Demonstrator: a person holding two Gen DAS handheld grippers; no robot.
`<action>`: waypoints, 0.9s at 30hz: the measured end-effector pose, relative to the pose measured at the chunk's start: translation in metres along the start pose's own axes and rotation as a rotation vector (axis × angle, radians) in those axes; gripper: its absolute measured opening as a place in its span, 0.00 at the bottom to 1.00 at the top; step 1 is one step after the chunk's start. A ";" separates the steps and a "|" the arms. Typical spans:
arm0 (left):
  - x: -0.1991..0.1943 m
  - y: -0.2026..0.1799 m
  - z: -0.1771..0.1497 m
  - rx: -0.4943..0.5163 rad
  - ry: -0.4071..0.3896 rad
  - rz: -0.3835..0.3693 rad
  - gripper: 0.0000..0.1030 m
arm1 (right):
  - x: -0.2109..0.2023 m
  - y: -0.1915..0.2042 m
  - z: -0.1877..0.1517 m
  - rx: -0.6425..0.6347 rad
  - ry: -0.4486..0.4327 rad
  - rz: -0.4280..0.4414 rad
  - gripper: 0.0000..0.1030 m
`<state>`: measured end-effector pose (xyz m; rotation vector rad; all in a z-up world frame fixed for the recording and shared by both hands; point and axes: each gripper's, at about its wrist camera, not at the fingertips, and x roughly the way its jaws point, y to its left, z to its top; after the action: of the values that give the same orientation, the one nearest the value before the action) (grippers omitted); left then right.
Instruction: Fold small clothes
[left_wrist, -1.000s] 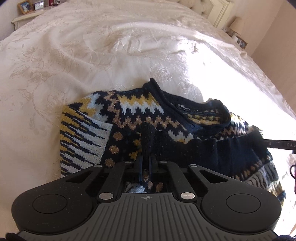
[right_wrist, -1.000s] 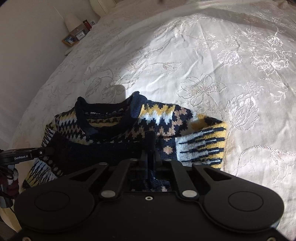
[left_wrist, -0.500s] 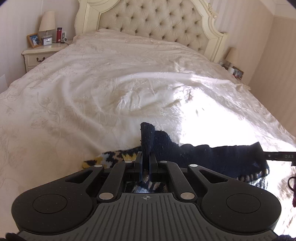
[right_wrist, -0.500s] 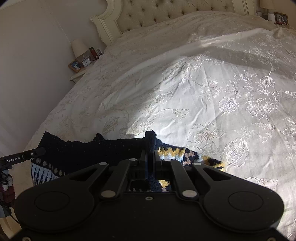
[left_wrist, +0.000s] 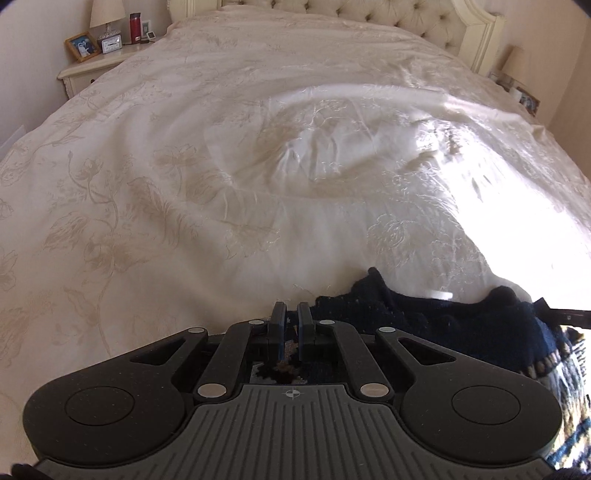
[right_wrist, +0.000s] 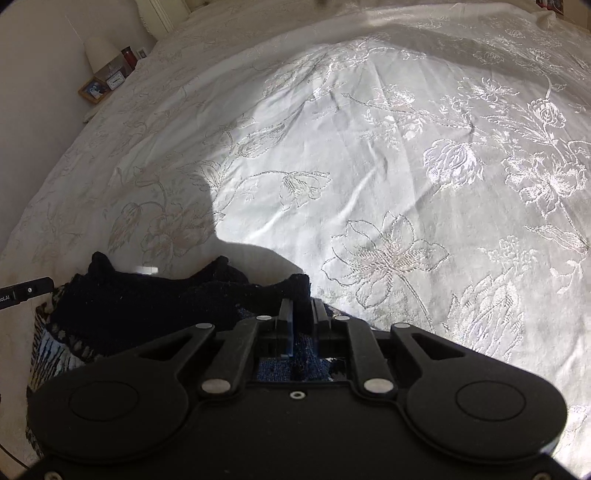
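On the near edge of the cream embroidered bedspread (left_wrist: 229, 192), close under both my cameras, lies the navy patterned sweater (left_wrist: 443, 325), its dark ribbed hem bunched along the top. Left gripper (left_wrist: 291, 314): jaws nearly together with a narrow slit between them. No fabric shows between the fingertips; some patterned knit sits lower down in the gap near the body, but I cannot tell whether it is pinched. The sweater spreads off to the right of this gripper, with a pale patterned part at the far right edge. Right gripper (right_wrist: 303, 310): jaws parted slightly wider, and a fold of the dark hem stands in the gap between the fingers; blue knit is visible below in the throat. Grip pressure not readable, but the cloth is between the pads. From the right wrist view the sweater (right_wrist: 166, 295) runs leftward. A bedside table (left_wrist: 92, 68) with a lamp (left_wrist: 107, 14) and a photo frame (left_wrist: 82, 46) stands at the far left of the bed.
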<state>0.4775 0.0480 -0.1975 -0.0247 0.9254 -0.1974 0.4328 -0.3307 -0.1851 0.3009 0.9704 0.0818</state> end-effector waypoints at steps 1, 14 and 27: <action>-0.004 0.001 -0.001 0.001 -0.002 0.005 0.06 | -0.002 -0.002 -0.001 0.002 -0.004 -0.009 0.34; -0.077 -0.025 -0.044 -0.012 0.054 -0.049 0.36 | -0.076 0.007 -0.037 -0.012 -0.064 0.002 0.77; -0.062 -0.050 -0.122 0.108 0.203 0.031 0.36 | -0.081 0.024 -0.130 -0.131 0.130 -0.123 0.85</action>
<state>0.3362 0.0180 -0.2166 0.1114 1.1156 -0.2234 0.2820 -0.2963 -0.1819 0.1161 1.1051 0.0524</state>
